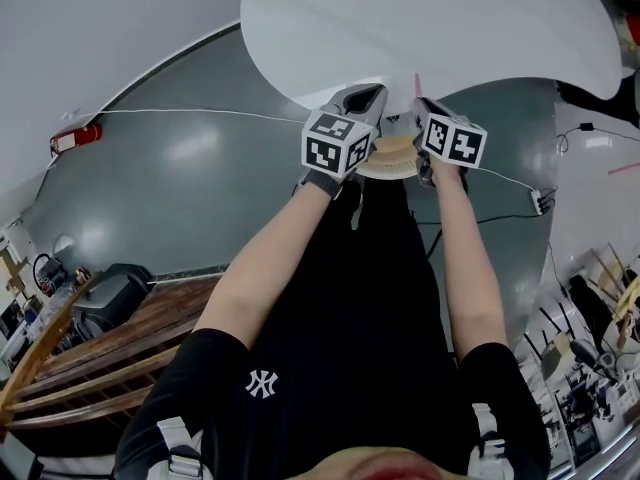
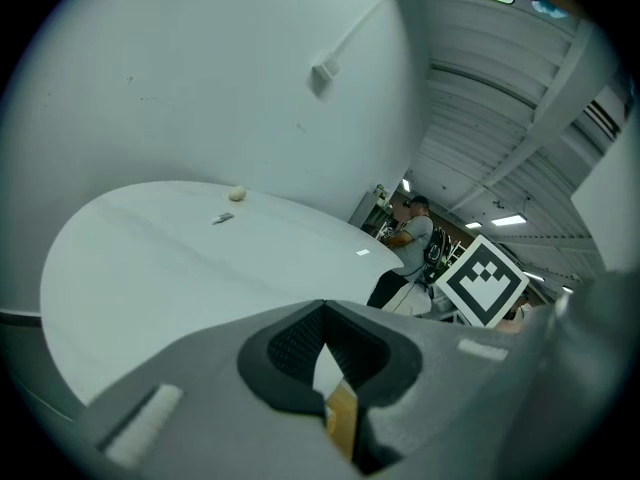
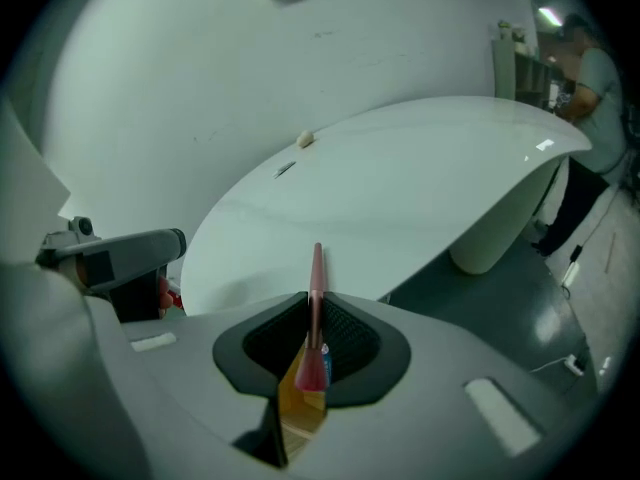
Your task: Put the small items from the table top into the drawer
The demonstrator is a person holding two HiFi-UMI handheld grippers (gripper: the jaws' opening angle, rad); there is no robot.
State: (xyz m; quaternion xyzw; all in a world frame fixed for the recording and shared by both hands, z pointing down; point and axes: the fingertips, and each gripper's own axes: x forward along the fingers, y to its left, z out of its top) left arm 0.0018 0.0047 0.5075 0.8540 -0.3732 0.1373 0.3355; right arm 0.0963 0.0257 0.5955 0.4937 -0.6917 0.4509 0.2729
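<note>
At the near edge of the white oval table, both grippers hang over a small wooden drawer. My right gripper is shut on a slim pink stick that pokes up between its jaws. My left gripper is beside it, its jaws together with nothing in them. Far across the table top lie a small cream lump and a thin dark clip; both also show in the right gripper view, the lump and the clip.
The table stands on a white pedestal on a grey floor. A white cable runs across the floor to a power strip. Wooden slats lie at the lower left. A person stands beyond the table.
</note>
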